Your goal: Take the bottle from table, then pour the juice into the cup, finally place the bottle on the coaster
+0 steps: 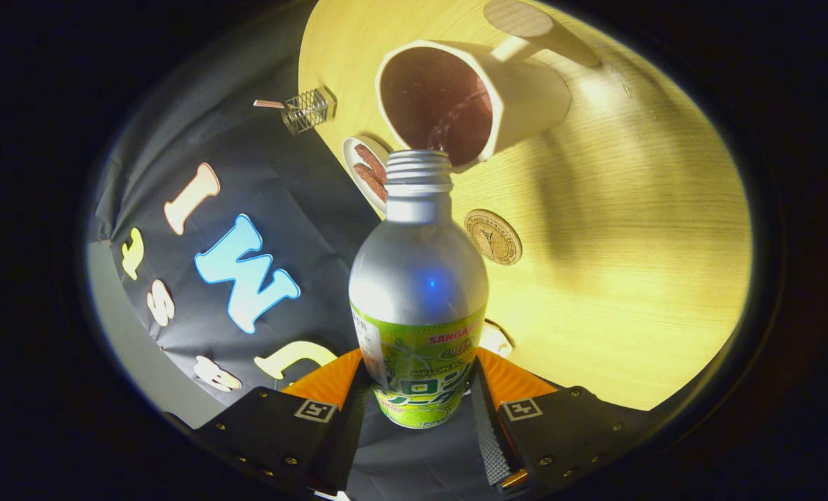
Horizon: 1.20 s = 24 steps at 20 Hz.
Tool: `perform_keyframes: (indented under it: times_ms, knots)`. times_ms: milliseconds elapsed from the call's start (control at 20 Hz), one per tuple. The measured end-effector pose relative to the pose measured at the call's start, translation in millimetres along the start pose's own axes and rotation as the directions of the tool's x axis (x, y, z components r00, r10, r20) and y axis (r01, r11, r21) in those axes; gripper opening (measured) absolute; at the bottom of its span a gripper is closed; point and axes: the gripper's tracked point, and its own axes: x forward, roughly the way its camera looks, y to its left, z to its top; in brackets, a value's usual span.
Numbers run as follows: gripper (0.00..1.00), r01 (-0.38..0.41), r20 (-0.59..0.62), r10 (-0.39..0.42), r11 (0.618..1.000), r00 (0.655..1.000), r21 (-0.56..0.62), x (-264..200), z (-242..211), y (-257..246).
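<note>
My gripper (419,390) is shut on a silver bottle (417,278) with a green label, both fingers pressing its lower body. The whole view is rolled sideways, so the bottle is tipped with its open threaded neck at the rim of a white cup (525,97). Dark juice streams from the neck into the cup, whose inside looks dark red. A round cork coaster (493,237) lies on the wooden table (630,264) just beside the bottle's shoulder, between the bottle and the cup.
A small white plate (367,172) with brown snacks sits at the table's edge behind the bottle neck. A wire holder (307,110) stands near the edge further off. A brown-topped cylinder (525,24) rests beyond the cup.
</note>
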Motion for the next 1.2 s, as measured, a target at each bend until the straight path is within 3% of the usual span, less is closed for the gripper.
perform_keyframes:
  times_ms: [1200]
  knots:
    - [0.71,0.015,-0.022,-0.012,0.99,1.0,0.137,-17.0,-4.0,26.7]
